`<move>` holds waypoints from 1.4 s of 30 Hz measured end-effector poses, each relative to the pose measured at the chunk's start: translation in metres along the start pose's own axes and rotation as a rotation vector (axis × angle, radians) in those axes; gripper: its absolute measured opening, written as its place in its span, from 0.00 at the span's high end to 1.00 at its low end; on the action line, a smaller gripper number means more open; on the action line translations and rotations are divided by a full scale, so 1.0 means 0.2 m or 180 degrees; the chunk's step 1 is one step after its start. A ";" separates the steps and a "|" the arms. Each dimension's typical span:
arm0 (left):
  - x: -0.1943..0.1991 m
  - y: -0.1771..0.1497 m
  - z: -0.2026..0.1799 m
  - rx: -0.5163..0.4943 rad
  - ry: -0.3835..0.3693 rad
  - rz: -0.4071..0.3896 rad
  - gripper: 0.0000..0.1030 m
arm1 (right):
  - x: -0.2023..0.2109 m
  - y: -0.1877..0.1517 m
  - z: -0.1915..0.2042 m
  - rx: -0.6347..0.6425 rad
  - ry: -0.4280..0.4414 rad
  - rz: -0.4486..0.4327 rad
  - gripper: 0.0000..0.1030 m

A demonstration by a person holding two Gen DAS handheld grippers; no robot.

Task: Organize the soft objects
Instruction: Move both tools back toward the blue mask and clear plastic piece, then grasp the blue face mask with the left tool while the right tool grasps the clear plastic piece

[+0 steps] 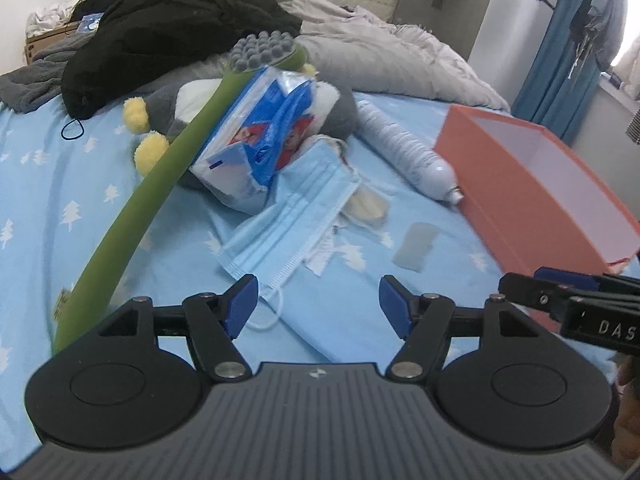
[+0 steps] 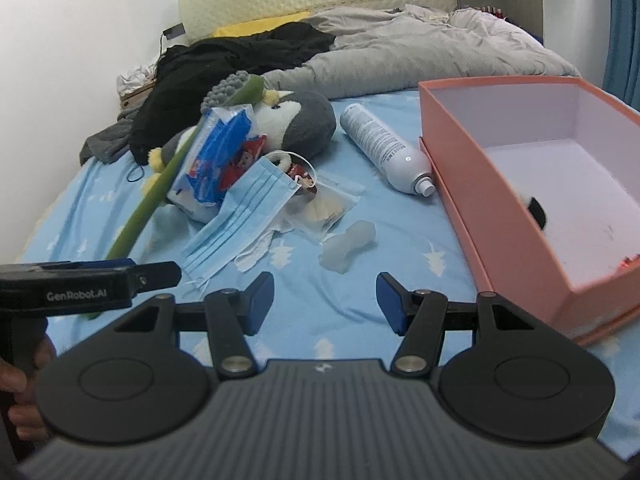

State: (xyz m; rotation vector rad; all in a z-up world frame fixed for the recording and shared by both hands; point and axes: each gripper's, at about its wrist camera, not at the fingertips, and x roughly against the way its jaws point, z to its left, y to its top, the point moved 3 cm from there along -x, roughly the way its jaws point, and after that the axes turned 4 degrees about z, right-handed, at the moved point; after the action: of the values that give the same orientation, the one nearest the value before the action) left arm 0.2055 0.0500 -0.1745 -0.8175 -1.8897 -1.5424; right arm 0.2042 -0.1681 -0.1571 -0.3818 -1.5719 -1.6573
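A pile lies on the blue bedsheet: a grey penguin plush, a blue tissue pack, a blue face mask, a green long-handled massager and a clear packet. An orange box stands at the right, with a small black-and-white soft item inside. My left gripper is open and empty just in front of the mask. My right gripper is open and empty over bare sheet, near a translucent soft piece.
A white spray can lies between the pile and the box. A black garment and a grey duvet lie at the back. A black hair tie is on the sheet at left.
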 end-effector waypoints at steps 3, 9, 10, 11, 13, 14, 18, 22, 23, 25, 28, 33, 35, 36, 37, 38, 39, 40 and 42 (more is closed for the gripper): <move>-0.12 0.02 0.04 -0.0008 0.0018 0.0034 0.30 | -0.11 0.03 -0.02 0.0002 -0.0037 0.0031 0.42; -0.32 0.06 0.10 -0.0169 0.0088 0.0049 0.29 | -0.31 0.07 -0.06 -0.0059 -0.0076 0.0137 0.43; -0.34 0.07 0.09 -0.0296 0.0113 0.0012 0.29 | -0.35 0.07 -0.06 -0.0068 -0.0083 0.0162 0.43; -0.36 0.07 0.08 -0.0436 0.0170 -0.0031 0.29 | -0.38 0.07 -0.06 -0.0081 -0.0080 0.0189 0.43; -0.41 0.09 0.07 -0.0600 0.0247 -0.0054 0.29 | -0.45 0.08 -0.07 -0.0086 -0.0059 0.0241 0.43; -0.44 0.10 0.09 -0.0588 0.0239 -0.0038 0.29 | -0.48 0.08 -0.07 -0.0089 -0.0047 0.0271 0.43; -0.53 0.14 0.18 -0.0332 0.0154 0.0029 0.30 | -0.58 0.09 -0.07 -0.0106 -0.0065 0.0310 0.43; -0.58 0.16 0.21 -0.0307 0.0182 0.0004 0.33 | -0.66 0.09 -0.09 -0.0153 -0.0103 0.0368 0.43; -0.60 0.16 0.22 -0.0308 0.0176 0.0022 0.34 | -0.67 0.09 -0.09 -0.0163 -0.0089 0.0370 0.44; -0.62 0.16 0.23 -0.0310 0.0140 0.0063 0.40 | -0.69 0.09 -0.08 -0.0137 -0.0091 0.0350 0.44; -0.64 0.16 0.24 -0.0246 0.0102 0.0087 0.48 | -0.70 0.10 -0.08 -0.0110 -0.0097 0.0338 0.45; -0.63 0.17 0.24 -0.0133 0.0018 0.0097 0.80 | -0.71 0.12 -0.07 -0.0042 -0.0162 0.0298 0.65; -0.61 0.16 0.23 -0.0112 0.0005 0.0081 0.86 | -0.70 0.13 -0.08 -0.0042 -0.0158 0.0277 0.72; -0.60 0.16 0.22 -0.0100 0.0009 0.0063 0.89 | -0.69 0.13 -0.08 -0.0032 -0.0157 0.0271 0.76; -0.58 0.16 0.22 -0.0078 0.0009 0.0058 0.90 | -0.68 0.13 -0.08 -0.0028 -0.0143 0.0269 0.80; -0.56 0.15 0.22 -0.0039 0.0007 0.0053 0.91 | -0.67 0.13 -0.08 -0.0033 -0.0116 0.0275 0.84; -0.55 0.14 0.22 -0.0002 0.0005 0.0051 0.92 | -0.66 0.13 -0.07 -0.0041 -0.0083 0.0282 0.85; -0.53 0.14 0.21 0.0037 -0.0002 0.0053 0.92 | -0.65 0.13 -0.07 -0.0035 -0.0068 0.0280 0.86; -0.48 0.11 0.21 0.0110 0.0000 0.0043 0.93 | -0.61 0.12 -0.05 0.0006 -0.0057 0.0262 0.87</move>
State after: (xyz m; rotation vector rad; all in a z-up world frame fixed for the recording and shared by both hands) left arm 0.2834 0.0835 -0.2390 -0.8134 -1.9018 -1.4974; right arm 0.3021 -0.1339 -0.2270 -0.4554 -1.5502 -1.5935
